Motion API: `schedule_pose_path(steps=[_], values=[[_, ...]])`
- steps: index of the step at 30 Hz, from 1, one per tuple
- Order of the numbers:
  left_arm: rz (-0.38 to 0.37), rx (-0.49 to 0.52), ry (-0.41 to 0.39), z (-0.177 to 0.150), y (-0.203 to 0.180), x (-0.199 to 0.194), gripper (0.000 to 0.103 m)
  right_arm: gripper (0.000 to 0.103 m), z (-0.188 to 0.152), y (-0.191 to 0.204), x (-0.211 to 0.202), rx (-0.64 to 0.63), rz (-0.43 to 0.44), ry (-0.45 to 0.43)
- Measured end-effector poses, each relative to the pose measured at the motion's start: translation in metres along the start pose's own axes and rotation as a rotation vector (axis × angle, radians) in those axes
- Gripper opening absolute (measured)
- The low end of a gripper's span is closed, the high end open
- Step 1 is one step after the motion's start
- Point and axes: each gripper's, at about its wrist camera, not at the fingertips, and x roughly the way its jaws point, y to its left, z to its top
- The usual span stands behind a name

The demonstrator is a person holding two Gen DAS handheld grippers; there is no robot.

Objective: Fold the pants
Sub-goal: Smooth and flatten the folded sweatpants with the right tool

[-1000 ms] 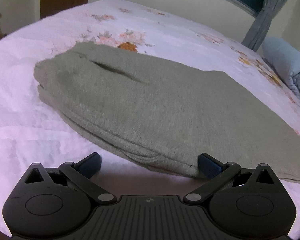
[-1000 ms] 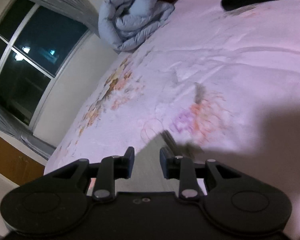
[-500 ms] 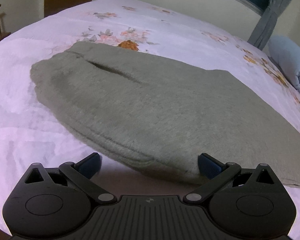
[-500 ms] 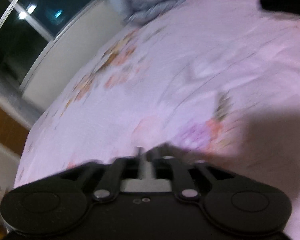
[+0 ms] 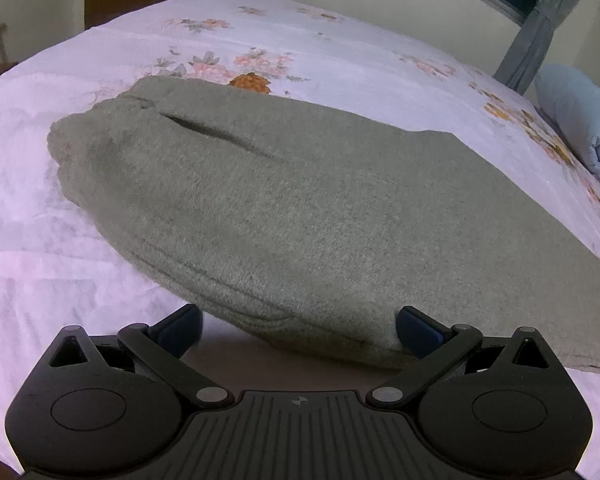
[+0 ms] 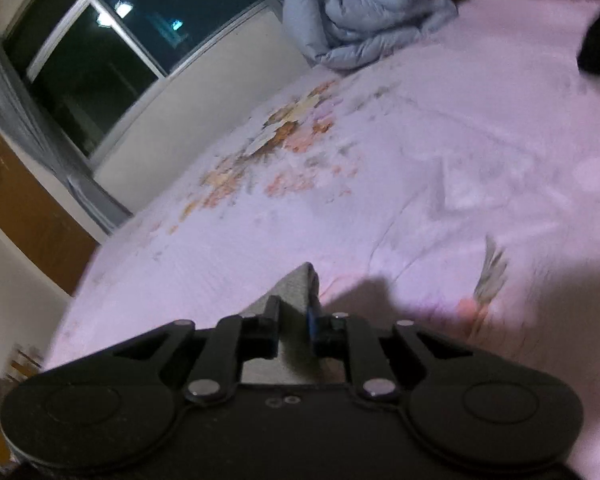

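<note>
Pants [image 6: 296,296] newly pinched, mostly hidden

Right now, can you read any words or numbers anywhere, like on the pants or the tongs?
None: no words or numbers show.
Left tongs: only a tiny round mark on the body, no letters.
Pants: plain grey, no label showing.
Bedsheet: flowers only.

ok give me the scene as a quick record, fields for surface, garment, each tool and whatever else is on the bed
surface: floral bedsheet
garment: grey pants, lying folded on the sheet
left tool: open, fingers either side of the pants' near edge
right tool: shut on a corner of grey pants fabric
other: blue duvet bundled at the far end
</note>
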Motion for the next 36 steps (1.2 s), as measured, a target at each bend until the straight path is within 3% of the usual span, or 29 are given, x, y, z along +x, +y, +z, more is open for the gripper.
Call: schedule_pose_path(steps=[2, 3, 4, 6, 8, 9, 12, 14, 16, 17, 18, 20, 21, 22, 24, 25, 28, 31, 33, 36], values=[[0.005, -0.002, 0.002, 0.000, -0.001, 0.000, 0.103, 0.004, -0.013, -0.013, 0.025, 0.003, -0.113, 0.104], [0.007, -0.002, 0.005, 0.001, -0.001, 0.001, 0.103, 0.006, -0.018, -0.016, 0.031, 0.011, -0.111, 0.108], [0.008, -0.002, 0.007, 0.002, -0.001, 0.000, 0.103, 0.006, -0.021, -0.020, 0.029, 0.036, -0.099, 0.085], [0.010, 0.003, 0.008, 0.004, -0.002, -0.001, 0.103, 0.016, -0.024, -0.026, 0.020, 0.087, -0.089, 0.049], [0.031, 0.025, -0.007, 0.004, -0.005, -0.005, 0.103, 0.019, -0.025, -0.031, 0.000, 0.137, -0.099, -0.048], [0.038, 0.030, -0.025, 0.003, -0.008, -0.008, 0.103, 0.019, -0.027, -0.033, -0.014, 0.164, -0.071, -0.096], [0.035, 0.038, -0.062, 0.002, -0.020, -0.010, 0.103, 0.020, -0.046, -0.017, -0.045, 0.180, 0.061, -0.124], [0.082, 0.069, -0.048, -0.002, -0.030, 0.001, 0.103, 0.022, -0.069, 0.001, -0.048, 0.147, 0.110, -0.098], [0.109, 0.127, -0.055, -0.010, -0.032, 0.011, 0.103, 0.022, -0.089, 0.009, -0.040, 0.093, 0.022, 0.000], [0.096, 0.104, -0.059, -0.012, -0.027, 0.014, 0.103, 0.015, -0.100, 0.008, -0.030, 0.072, -0.035, 0.049], [0.095, 0.077, -0.055, -0.011, -0.022, 0.014, 0.103, 0.000, -0.107, 0.001, -0.029, 0.101, -0.046, 0.022], [0.119, 0.024, -0.048, -0.005, -0.020, 0.003, 0.103, 0.000, -0.100, -0.016, -0.038, 0.269, -0.051, 0.024], [0.126, 0.021, -0.080, -0.004, -0.021, -0.009, 0.103, 0.005, -0.096, -0.016, -0.052, 0.310, -0.044, -0.014], [0.131, 0.038, -0.123, -0.005, -0.025, -0.021, 0.103, 0.022, -0.093, -0.012, -0.070, 0.307, -0.013, -0.081], [0.108, 0.075, -0.213, -0.010, -0.040, -0.046, 0.103, 0.087, -0.091, -0.007, -0.097, 0.318, 0.044, -0.150], [0.077, 0.071, -0.238, -0.014, -0.052, -0.054, 0.103, 0.095, -0.092, -0.006, -0.106, 0.335, 0.063, -0.155], [-0.060, 0.098, -0.199, -0.022, -0.097, -0.046, 0.103, 0.091, -0.109, -0.010, -0.118, 0.410, 0.097, -0.161], [-0.108, 0.170, -0.152, -0.037, -0.161, -0.026, 0.103, 0.085, -0.128, -0.014, -0.109, 0.517, 0.067, -0.176], [-0.092, 0.224, -0.125, -0.048, -0.204, -0.015, 0.103, 0.073, -0.142, -0.013, -0.102, 0.567, 0.063, -0.167], [-0.142, 0.260, -0.078, -0.059, -0.262, -0.006, 0.103, 0.054, -0.147, -0.010, -0.085, 0.593, 0.010, -0.167]])
